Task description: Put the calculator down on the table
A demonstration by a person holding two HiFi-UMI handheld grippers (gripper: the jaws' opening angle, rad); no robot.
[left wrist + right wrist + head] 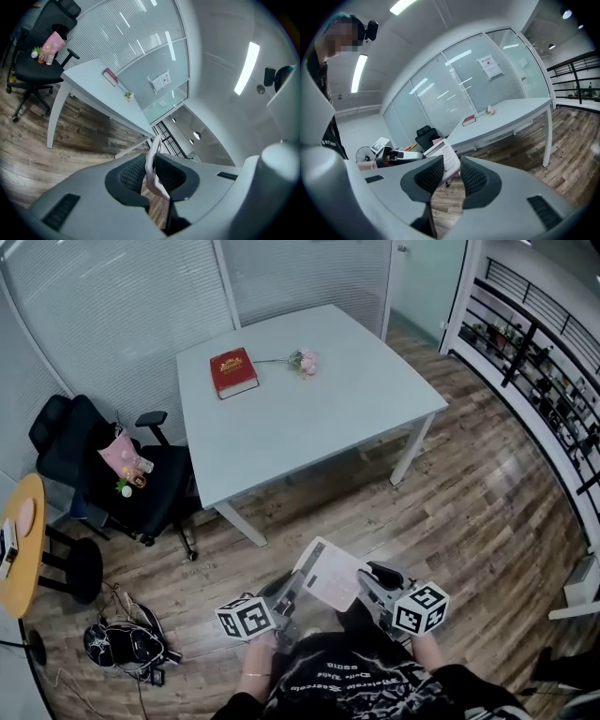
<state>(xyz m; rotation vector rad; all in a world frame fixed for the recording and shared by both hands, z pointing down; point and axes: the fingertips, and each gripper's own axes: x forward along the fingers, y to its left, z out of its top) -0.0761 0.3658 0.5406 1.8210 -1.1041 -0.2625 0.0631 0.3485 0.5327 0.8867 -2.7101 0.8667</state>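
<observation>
A flat white calculator (333,576) hangs in the air between my two grippers, low in the head view and short of the white table (309,418). My left gripper (298,581) is shut on its left edge. In the left gripper view the calculator (152,164) shows edge-on, pinched between the dark pads of the left gripper (153,172). My right gripper (366,581) holds the other side. In the right gripper view the calculator (444,157) sits between the pads of the right gripper (451,172), and the left gripper (396,154) shows beyond it.
A red book (232,371) and a pink flower (303,361) lie at the table's far end. A black office chair (112,474) carrying a pink bag stands left of it. A round wooden table (19,540), a stool (82,568) and cables (127,643) are at far left; shelving (548,381) lines the right.
</observation>
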